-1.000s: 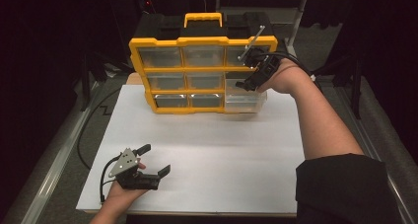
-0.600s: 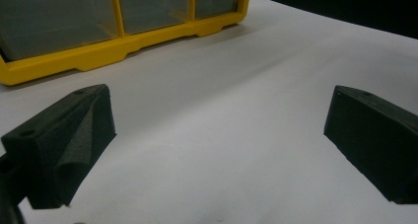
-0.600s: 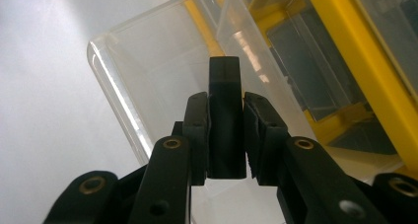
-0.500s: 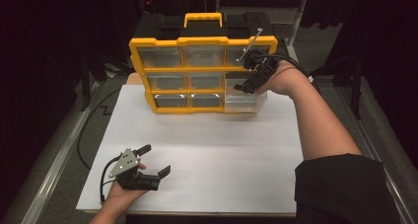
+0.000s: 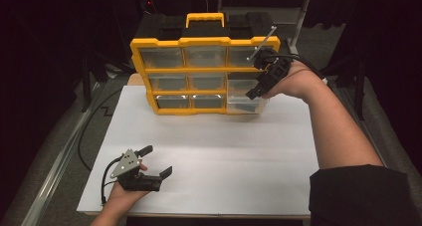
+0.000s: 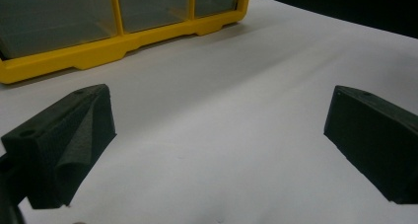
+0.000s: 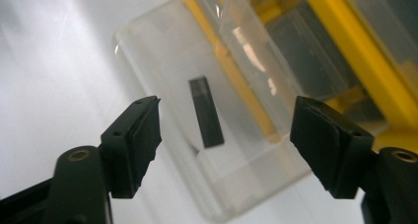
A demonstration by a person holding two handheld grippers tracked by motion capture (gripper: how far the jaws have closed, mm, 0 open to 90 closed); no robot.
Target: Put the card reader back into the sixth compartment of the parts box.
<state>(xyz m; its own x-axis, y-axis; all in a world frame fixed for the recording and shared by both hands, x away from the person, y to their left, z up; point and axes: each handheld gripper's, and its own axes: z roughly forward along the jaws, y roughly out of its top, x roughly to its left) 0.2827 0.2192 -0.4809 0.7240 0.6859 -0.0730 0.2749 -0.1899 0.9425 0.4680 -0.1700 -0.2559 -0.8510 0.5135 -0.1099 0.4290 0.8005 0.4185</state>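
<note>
A yellow organizer case [image 5: 204, 40] with clear drawers stands upright at the back of the table. Its bottom right drawer [image 5: 246, 106] is pulled out, and a small black block [image 7: 206, 113] lies loose on its floor. My right gripper [image 5: 259, 79] hovers over that drawer [image 7: 162, 51]. Its jaws have just been opening and stand apart, with the block below them and no pad touching it. My left gripper [image 5: 158, 160] rests open on the white sheet at the front left, with nothing between its fingers [image 6: 74, 135].
A white sheet [image 5: 214, 151] covers the table in front of the case [image 6: 98, 54]. A thin metal rod [image 5: 261, 43] slants up by the case's top right corner. Dark rails and cables run along both sides of the table.
The right gripper's jaws stand wider apart over the pulled-out drawer than before. The right hand has barely shifted. The left hand and gripper have stayed put.
</note>
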